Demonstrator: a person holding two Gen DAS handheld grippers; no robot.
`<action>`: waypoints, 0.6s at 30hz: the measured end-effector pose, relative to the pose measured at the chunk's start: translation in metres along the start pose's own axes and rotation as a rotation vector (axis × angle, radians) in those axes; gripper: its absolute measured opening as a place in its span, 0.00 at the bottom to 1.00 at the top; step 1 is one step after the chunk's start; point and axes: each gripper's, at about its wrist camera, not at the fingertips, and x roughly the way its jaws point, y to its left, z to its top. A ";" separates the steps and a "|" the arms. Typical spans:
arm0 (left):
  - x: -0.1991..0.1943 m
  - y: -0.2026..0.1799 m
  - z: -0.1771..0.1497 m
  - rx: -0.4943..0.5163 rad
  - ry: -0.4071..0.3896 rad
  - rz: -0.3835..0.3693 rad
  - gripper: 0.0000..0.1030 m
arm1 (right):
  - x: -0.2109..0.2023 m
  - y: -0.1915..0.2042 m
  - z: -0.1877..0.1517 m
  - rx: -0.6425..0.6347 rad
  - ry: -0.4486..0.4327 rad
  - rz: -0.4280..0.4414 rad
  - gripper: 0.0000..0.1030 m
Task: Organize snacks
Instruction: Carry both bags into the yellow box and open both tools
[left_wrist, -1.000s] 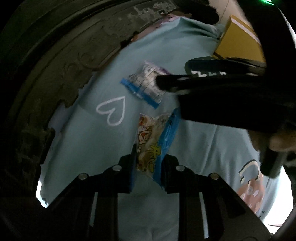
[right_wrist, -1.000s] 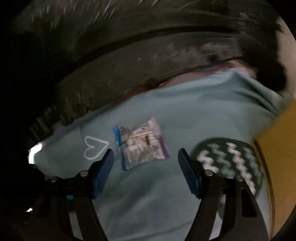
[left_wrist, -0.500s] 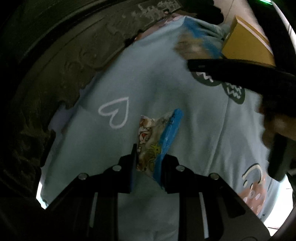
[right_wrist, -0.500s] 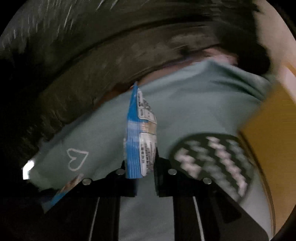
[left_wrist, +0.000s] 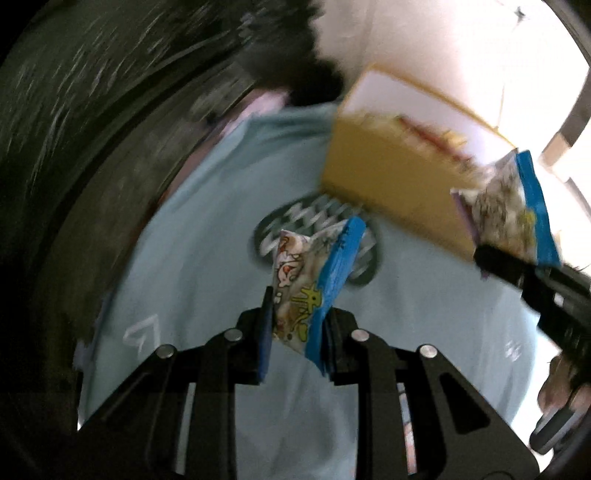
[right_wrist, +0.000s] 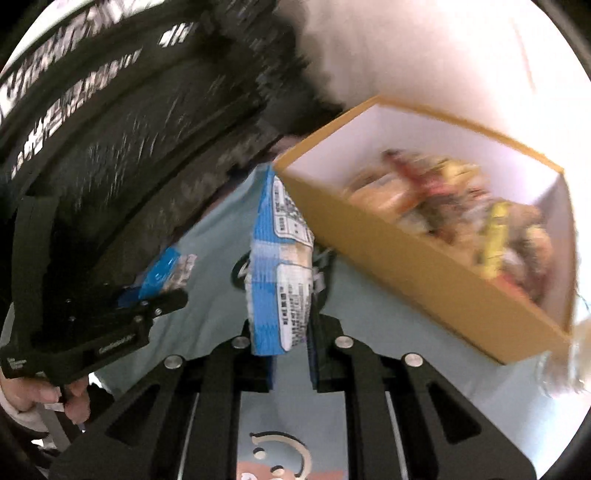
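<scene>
**Two packets in the air, box ahead**

We have a snack in each gripper and both are off the light blue cloth (left_wrist: 207, 229). Our left gripper (left_wrist: 297, 325) is clamped on the cartoon-printed packet (left_wrist: 314, 280), which stands up between its fingers. Our right gripper (right_wrist: 290, 343) is clamped on the blue-and-white packet (right_wrist: 282, 266), held on edge with its printed label panels facing right. We judge the step in hand to be the carry toward the yellow box (right_wrist: 417, 258), which lies ahead and to the right of both grippers.

The next move, as we read it, calls for bringing each packet over the box's near wall and above its white-lined inside before the fingers part. The right packet is just beside the box's near corner, so it needs to rise first or it may catch the rim. The two grippers are close together and should go in one at a time.

The right wrist view looks into the box and shows it already holds a heap of snacks (right_wrist: 454, 206), blurred beyond naming. The left wrist view shows mostly the box's outer wall (left_wrist: 395, 199), but it gives us the right gripper's packet (left_wrist: 509, 210) from the side, near the box's wall.
</scene>
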 end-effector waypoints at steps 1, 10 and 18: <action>-0.004 -0.007 0.009 0.010 -0.016 -0.010 0.22 | -0.007 -0.005 0.002 0.018 -0.020 -0.002 0.13; 0.006 -0.089 0.125 0.122 -0.123 -0.094 0.22 | -0.038 -0.061 0.058 0.169 -0.185 -0.078 0.13; 0.055 -0.122 0.165 0.197 -0.080 -0.057 0.29 | -0.017 -0.096 0.072 0.252 -0.146 -0.216 0.17</action>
